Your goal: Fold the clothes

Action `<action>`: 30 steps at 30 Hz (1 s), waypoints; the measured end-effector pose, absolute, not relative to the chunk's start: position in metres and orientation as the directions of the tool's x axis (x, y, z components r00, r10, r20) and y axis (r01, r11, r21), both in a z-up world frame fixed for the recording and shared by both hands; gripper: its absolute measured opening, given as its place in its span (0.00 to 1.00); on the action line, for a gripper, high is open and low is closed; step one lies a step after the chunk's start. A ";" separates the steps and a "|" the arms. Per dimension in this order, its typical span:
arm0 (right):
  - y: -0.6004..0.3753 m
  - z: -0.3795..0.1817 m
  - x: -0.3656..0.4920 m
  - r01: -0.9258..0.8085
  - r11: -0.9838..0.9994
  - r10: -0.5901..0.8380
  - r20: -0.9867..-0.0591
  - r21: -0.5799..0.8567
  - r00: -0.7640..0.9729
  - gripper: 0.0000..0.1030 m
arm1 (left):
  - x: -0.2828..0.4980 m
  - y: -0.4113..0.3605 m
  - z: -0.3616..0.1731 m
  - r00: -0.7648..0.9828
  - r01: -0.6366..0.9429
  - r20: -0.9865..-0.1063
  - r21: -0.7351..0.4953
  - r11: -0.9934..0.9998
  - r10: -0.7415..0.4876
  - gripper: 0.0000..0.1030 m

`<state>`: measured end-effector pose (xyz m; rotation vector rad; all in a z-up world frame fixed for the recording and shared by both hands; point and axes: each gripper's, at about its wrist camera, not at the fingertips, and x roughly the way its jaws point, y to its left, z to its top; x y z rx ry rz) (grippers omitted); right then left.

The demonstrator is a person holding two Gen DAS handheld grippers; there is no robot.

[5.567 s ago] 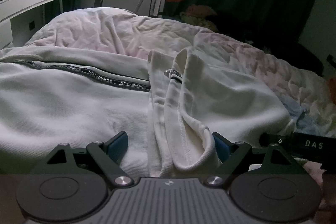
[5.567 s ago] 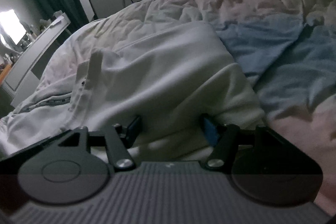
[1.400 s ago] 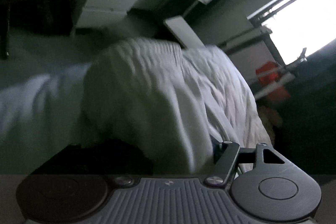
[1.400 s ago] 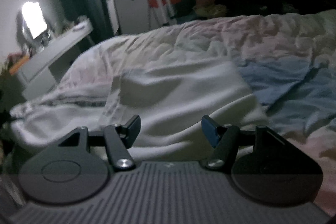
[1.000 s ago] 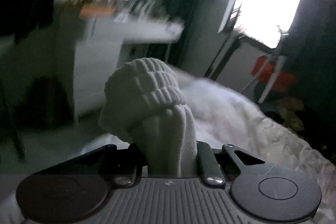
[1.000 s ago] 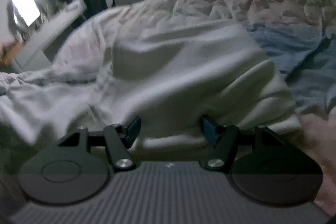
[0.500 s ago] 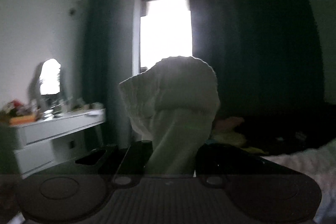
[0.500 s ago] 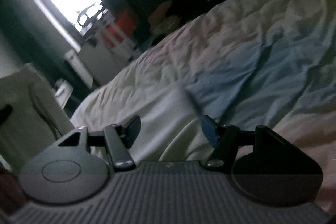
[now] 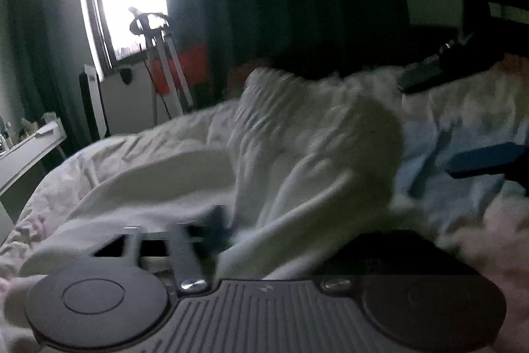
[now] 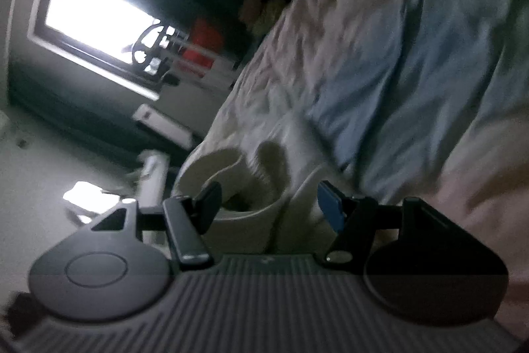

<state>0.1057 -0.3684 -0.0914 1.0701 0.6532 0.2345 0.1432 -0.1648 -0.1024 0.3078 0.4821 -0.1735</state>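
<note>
Left tongs (image 9: 264, 230) have swung the white garment (image 9: 314, 148) down onto the bed (image 9: 463, 108)

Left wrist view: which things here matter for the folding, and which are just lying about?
For the job:
white garment
left tool
right tool

Lying about:
bedding
red bag
desk
</note>
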 end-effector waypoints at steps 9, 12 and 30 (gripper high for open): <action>-0.341 -0.085 0.114 0.041 0.520 0.538 -0.364 0.853 0.760 0.65 | 0.103 -0.098 -0.085 0.817 0.367 -0.518 0.129 0.921 -0.253 0.95; -0.335 -0.082 0.111 0.023 0.527 0.547 -0.360 0.849 0.756 0.65 | 0.082 -0.067 -0.073 0.829 0.343 -0.491 0.066 0.937 -0.269 0.95; -0.284 -0.076 0.108 0.038 0.747 0.413 -0.508 0.664 0.756 0.42 | 0.052 0.013 -0.031 0.885 0.137 -0.426 -0.147 0.980 -0.188 0.96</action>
